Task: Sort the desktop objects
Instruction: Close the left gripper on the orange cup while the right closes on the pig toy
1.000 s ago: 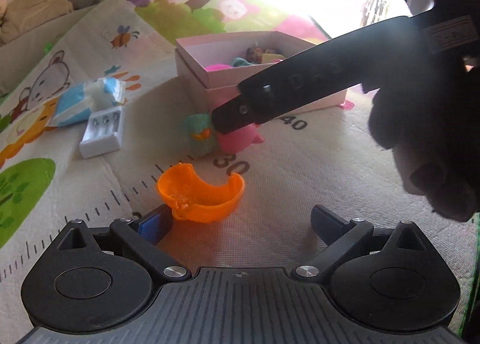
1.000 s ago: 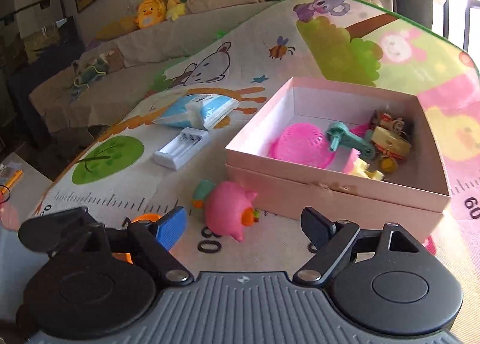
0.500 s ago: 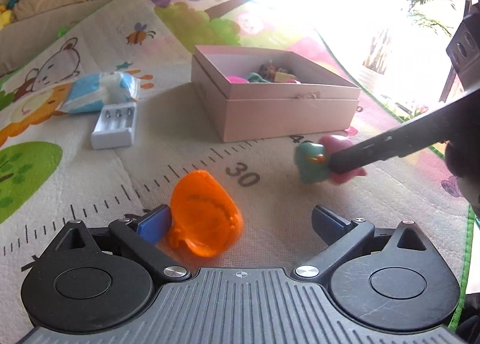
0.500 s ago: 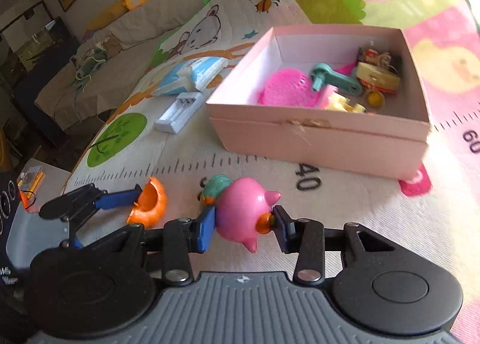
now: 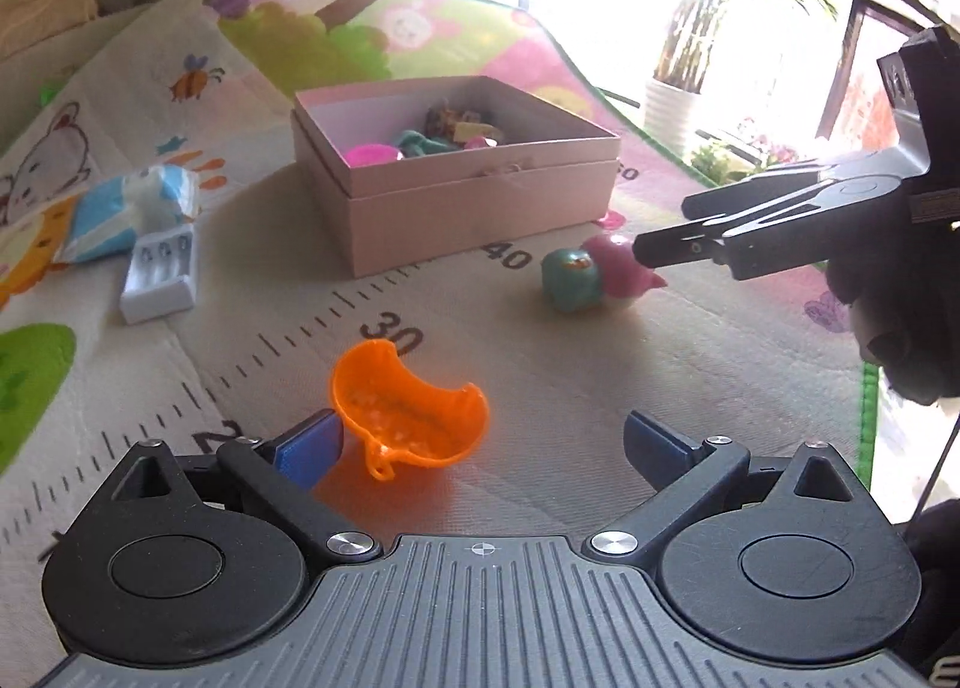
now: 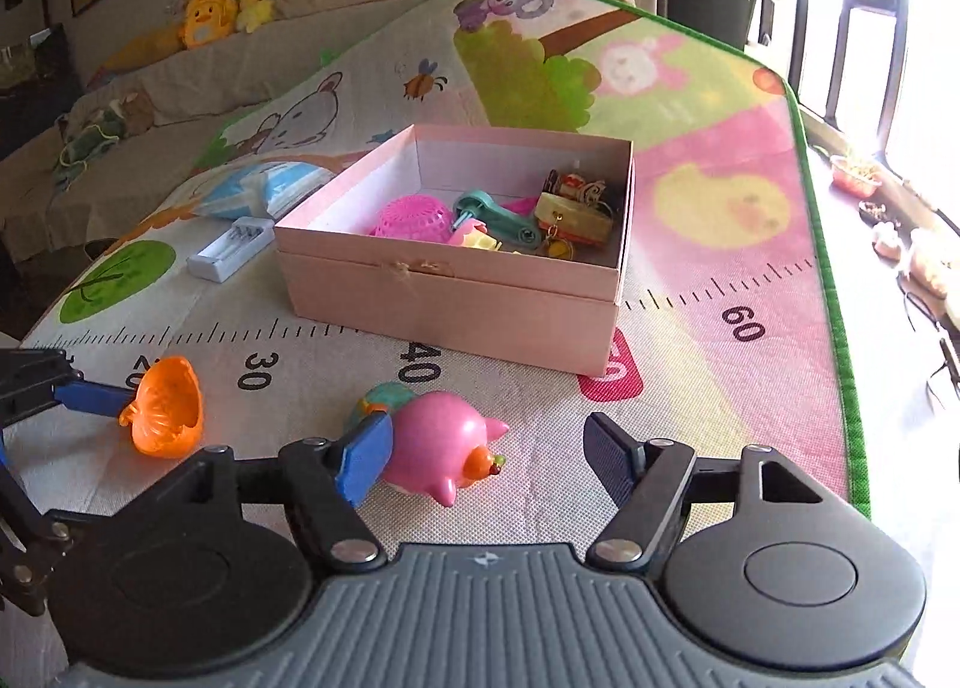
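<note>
A pink pig toy with a teal part lies on the play mat between the open fingers of my right gripper, against the left pad. It also shows in the left wrist view, with the right gripper at it. An orange scoop-shaped toy lies on the mat at the left pad of my open left gripper; it shows in the right wrist view too. The pink box behind holds several small toys.
A white battery charger and a blue-white packet lie left of the box. The mat's green edge runs along the right, with small things on the floor beyond. A sofa with plush toys stands behind.
My right gripper closed on the pig toy, dragged it right along the mat, and has now opened, letting it go. The orange scoop tipped and shifted by my left gripper.
</note>
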Action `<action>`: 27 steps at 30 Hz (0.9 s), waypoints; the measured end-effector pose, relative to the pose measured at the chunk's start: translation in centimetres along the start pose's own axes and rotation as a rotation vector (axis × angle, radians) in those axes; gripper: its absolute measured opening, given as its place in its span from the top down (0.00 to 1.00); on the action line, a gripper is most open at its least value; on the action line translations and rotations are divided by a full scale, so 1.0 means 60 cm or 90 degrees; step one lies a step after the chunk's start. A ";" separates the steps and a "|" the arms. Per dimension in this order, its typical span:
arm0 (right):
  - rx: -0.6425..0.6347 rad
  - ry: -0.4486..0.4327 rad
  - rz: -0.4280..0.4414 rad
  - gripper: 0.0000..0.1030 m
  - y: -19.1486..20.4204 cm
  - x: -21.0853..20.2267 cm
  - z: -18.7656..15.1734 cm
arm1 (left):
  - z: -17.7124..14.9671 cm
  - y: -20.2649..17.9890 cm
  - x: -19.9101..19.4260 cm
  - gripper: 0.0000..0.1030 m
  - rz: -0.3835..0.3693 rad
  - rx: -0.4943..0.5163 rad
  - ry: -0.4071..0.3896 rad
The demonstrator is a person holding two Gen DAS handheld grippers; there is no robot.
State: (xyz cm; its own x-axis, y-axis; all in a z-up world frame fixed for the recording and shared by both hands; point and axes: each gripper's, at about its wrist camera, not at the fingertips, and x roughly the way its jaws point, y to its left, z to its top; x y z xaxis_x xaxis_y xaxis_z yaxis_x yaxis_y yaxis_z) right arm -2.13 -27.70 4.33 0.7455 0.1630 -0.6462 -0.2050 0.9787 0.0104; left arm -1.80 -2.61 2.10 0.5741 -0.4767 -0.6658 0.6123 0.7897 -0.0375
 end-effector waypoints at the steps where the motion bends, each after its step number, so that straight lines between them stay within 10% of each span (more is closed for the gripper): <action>1: -0.010 -0.009 -0.003 0.25 0.002 -0.007 -0.002 | 0.001 0.000 0.002 0.01 0.019 0.022 0.003; 8: -0.017 -0.030 -0.010 0.21 0.000 -0.029 -0.014 | 0.013 0.022 0.041 0.04 0.042 0.039 0.024; 14: -0.127 -0.021 0.009 0.21 0.025 -0.021 -0.011 | 0.016 0.031 0.037 0.36 0.034 -0.003 0.015; 23: -0.232 0.033 0.053 0.21 0.072 0.060 0.005 | 0.005 0.030 0.019 0.36 0.048 -0.011 0.018; 27: -0.201 0.053 0.058 0.40 0.070 0.073 0.010 | 0.003 0.027 0.014 0.36 0.060 -0.015 0.023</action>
State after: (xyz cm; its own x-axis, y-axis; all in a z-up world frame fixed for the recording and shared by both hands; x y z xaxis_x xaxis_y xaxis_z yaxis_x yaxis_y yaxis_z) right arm 0.65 -22.81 1.97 0.6633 0.2244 -0.7139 -0.4640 0.8718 -0.1571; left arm -0.23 -1.81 1.58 0.6083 -0.3855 -0.6938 0.5434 0.8394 0.0100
